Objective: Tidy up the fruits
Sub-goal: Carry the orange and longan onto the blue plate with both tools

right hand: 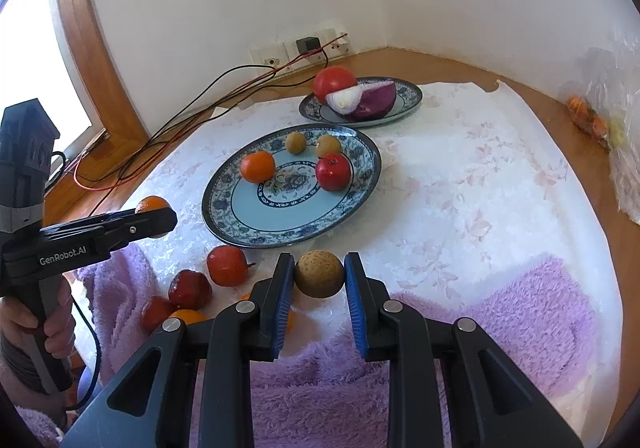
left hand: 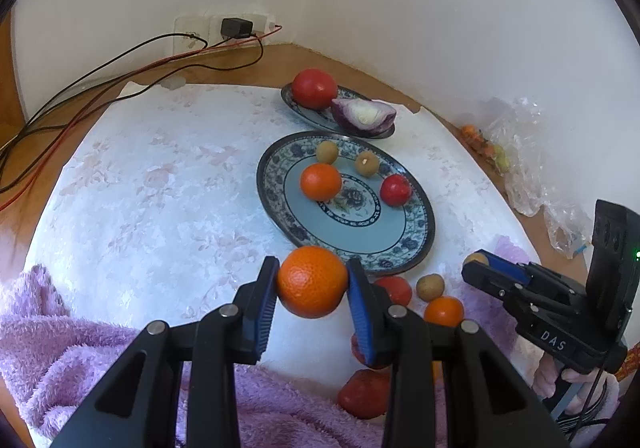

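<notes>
An orange (left hand: 312, 282) is clamped between the blue pads of the left gripper (left hand: 313, 288), held above the near rim of the large patterned plate (left hand: 404, 244). A small brown fruit (right hand: 319, 274) is pinched in the narrowly closed right gripper (right hand: 319, 280), just short of the same plate. On the plate, a smaller orange (left hand: 321, 181), two brown fruits and a red fruit (left hand: 395, 190) are seen. Farther back, a tomato (left hand: 314, 88) and a cut onion (left hand: 363, 116) are carried by a second plate (left hand: 304, 114).

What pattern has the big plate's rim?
Blue floral pattern on the big round plate's rim, clearest from the right wrist.
</notes>
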Action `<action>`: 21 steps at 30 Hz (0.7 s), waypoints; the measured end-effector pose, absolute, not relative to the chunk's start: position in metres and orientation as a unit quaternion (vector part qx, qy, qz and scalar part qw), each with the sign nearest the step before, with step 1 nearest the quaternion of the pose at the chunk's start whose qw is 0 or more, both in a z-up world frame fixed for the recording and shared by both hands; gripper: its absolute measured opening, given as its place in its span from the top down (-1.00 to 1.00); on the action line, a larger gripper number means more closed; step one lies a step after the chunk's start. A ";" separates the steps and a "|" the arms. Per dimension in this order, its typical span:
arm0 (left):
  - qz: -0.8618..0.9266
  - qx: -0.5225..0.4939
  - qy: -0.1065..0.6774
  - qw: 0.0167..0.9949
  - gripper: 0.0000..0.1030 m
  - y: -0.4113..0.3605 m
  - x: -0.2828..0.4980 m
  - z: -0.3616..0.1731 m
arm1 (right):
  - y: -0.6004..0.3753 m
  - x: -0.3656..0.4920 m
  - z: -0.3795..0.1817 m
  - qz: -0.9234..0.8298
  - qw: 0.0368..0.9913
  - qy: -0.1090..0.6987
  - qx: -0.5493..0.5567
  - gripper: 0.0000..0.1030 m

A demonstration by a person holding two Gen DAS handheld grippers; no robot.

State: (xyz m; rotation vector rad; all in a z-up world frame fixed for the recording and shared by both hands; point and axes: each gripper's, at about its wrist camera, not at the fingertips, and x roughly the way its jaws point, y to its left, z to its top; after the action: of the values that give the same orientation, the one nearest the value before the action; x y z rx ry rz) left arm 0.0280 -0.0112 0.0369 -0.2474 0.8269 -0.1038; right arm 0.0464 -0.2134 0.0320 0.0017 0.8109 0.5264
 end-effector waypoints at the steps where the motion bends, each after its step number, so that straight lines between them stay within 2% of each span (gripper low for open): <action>1: -0.051 -0.120 0.400 0.907 0.31 -0.011 0.028 0.037 | -0.213 0.046 0.033 0.254 0.886 0.389 0.000 0.48; 21: -0.055 -0.108 0.395 0.910 0.31 -0.019 0.068 0.048 | -0.198 0.069 0.047 0.259 0.887 0.383 -0.004 0.48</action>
State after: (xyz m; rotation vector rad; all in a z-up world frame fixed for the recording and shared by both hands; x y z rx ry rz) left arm 0.0675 -0.0186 0.0479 -0.2227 0.8153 -0.1124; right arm 0.0688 -0.1984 0.0472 -0.0080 0.7966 0.5377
